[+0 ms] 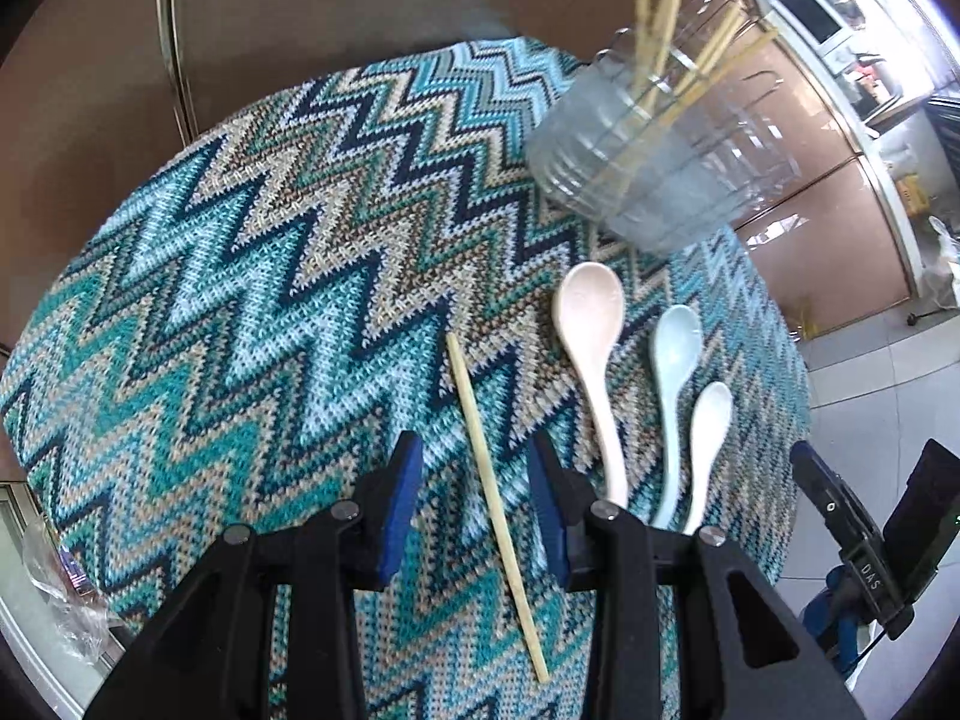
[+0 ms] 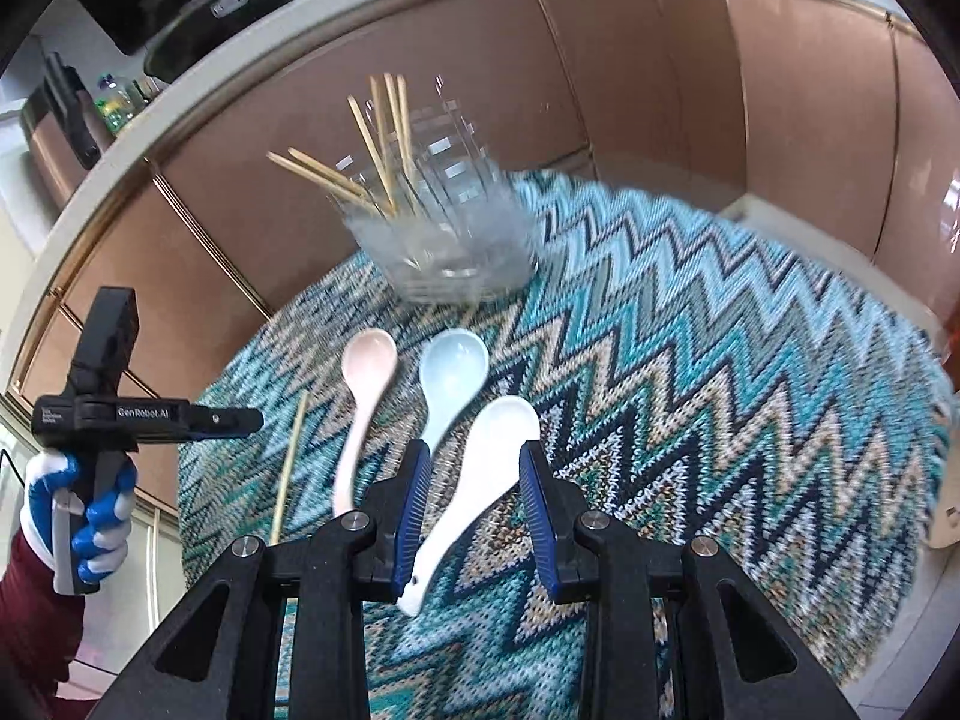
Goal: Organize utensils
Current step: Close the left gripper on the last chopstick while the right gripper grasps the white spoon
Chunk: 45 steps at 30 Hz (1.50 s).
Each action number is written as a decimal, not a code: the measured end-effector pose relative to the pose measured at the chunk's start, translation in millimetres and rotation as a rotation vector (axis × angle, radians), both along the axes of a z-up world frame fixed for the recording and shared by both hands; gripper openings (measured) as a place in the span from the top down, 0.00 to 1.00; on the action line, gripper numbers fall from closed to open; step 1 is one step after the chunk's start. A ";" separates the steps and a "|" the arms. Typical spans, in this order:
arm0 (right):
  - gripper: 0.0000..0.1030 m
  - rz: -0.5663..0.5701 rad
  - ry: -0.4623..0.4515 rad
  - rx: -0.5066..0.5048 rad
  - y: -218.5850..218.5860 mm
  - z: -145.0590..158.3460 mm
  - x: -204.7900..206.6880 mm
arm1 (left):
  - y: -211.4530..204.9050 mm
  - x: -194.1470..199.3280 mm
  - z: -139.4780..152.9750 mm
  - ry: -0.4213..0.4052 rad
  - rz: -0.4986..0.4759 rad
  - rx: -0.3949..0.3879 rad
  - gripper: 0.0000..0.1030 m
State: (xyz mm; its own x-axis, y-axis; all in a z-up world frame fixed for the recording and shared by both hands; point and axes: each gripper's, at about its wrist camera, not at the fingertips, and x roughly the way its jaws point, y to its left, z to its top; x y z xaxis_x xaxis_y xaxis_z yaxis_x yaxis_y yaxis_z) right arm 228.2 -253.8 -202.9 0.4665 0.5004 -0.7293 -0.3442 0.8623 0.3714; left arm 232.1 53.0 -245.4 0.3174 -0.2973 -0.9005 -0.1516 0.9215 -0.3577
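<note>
A single wooden chopstick (image 1: 495,480) lies on the zigzag knit cloth (image 1: 240,300), between the open fingers of my left gripper (image 1: 474,468), which hovers over it. To its right lie a pink spoon (image 1: 591,348), a pale blue spoon (image 1: 675,372) and a white spoon (image 1: 708,432). A clear glass jar (image 1: 648,162) at the back holds several chopsticks. My right gripper (image 2: 474,474) is open over the white spoon (image 2: 480,468), fingers either side of its handle. The pink spoon (image 2: 363,396), blue spoon (image 2: 450,378), chopstick (image 2: 291,468) and jar (image 2: 444,240) also show in the right wrist view.
The cloth covers a round table (image 2: 780,420) set close to brown cabinet doors (image 2: 630,60). The left gripper (image 2: 150,420), held in a blue-and-white gloved hand, shows at the left of the right wrist view. Tiled floor (image 1: 870,396) lies to the right.
</note>
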 end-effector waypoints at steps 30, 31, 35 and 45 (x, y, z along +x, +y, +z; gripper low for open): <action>0.93 0.185 0.118 -0.026 14.8 -56.4 69.0 | -20.1 42.5 -38.2 0.054 -0.024 0.017 0.93; 0.94 0.180 0.108 -0.033 16.7 -54.5 67.4 | -18.1 39.4 -36.9 0.038 -0.019 0.011 0.93; 0.95 0.153 0.054 -0.062 16.5 -37.9 50.9 | -11.5 24.4 -24.5 -0.042 -0.001 0.009 0.93; 0.94 0.073 -0.117 -0.148 7.2 26.9 -14.2 | 3.4 -35.5 41.7 -0.285 0.022 0.017 0.95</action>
